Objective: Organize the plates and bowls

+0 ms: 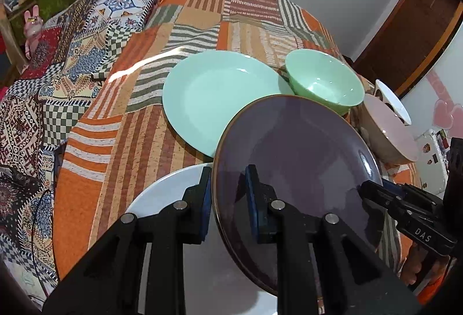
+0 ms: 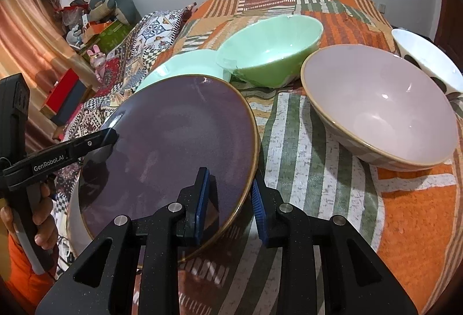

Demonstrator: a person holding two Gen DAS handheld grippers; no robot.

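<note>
I hold the purple plate [image 1: 295,170] pinched in both my left gripper [image 1: 228,199] and right gripper [image 2: 228,196]; next I must lower it onto the white plate [image 1: 162,199]

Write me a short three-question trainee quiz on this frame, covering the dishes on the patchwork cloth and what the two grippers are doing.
1. True or false: the purple plate lies flat on the cloth, untouched by either gripper.
2. Which dish shows directly under the purple plate in the left wrist view? A) pink bowl B) white plate C) green bowl
3. How many bowls are in the right wrist view, and what colours?

Key
1. False. The left gripper and the right gripper each clamp its rim, on opposite sides.
2. B, the white plate.
3. Three: the green bowl, the pink bowl and the white spotted bowl.
</note>
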